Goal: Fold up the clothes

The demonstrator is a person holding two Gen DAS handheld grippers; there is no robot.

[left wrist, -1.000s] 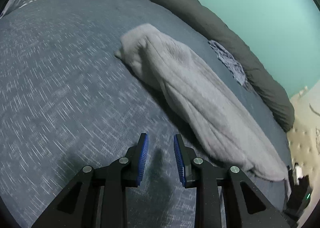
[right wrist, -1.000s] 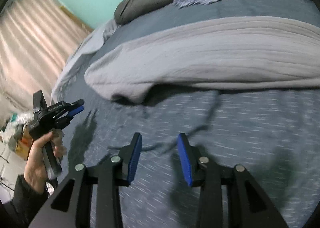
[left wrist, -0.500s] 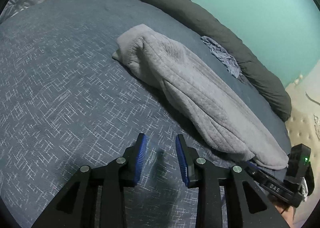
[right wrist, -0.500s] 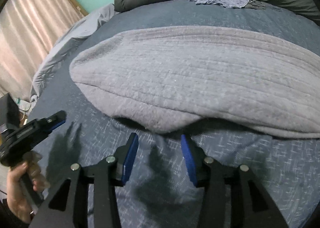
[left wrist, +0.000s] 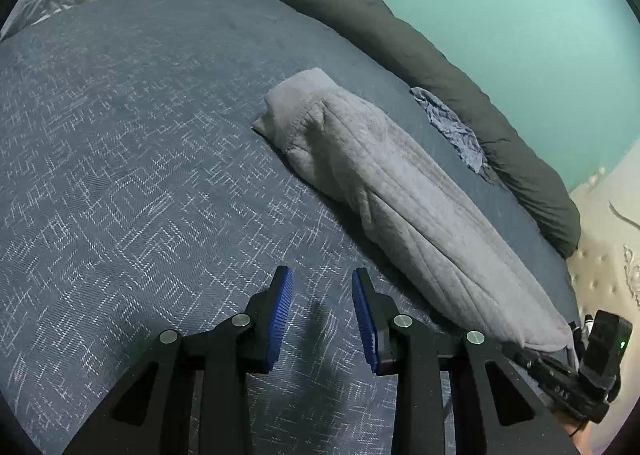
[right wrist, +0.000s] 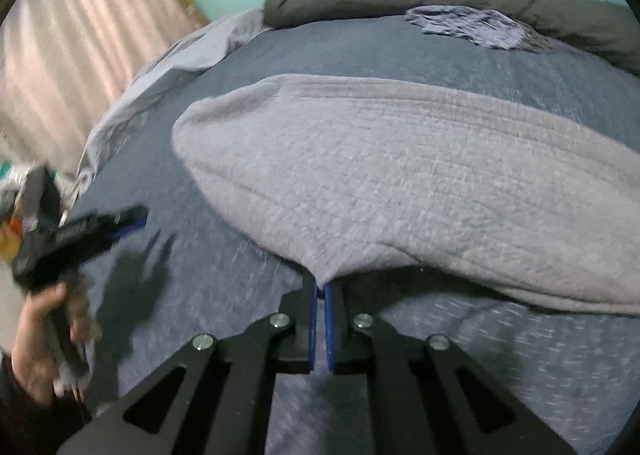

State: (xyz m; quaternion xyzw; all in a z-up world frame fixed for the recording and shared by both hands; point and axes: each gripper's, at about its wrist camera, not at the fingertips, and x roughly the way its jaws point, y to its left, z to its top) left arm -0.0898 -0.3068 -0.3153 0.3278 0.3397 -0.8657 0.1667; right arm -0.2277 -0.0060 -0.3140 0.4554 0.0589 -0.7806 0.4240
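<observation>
Two grippers, both black with ribbed blue pads. Right gripper (right wrist: 319, 291) has just clamped down, pinching the near hem of the one grey quilted garment (right wrist: 400, 175), a long soft roll lying mid-bed. Left gripper (left wrist: 322, 295) hovers parted over bare blue-grey woven bedspread (left wrist: 120, 175), nothing between the pads. Further back: one crumpled blue cloth (left wrist: 452, 127), one long dark bolster (left wrist: 420, 55).
</observation>
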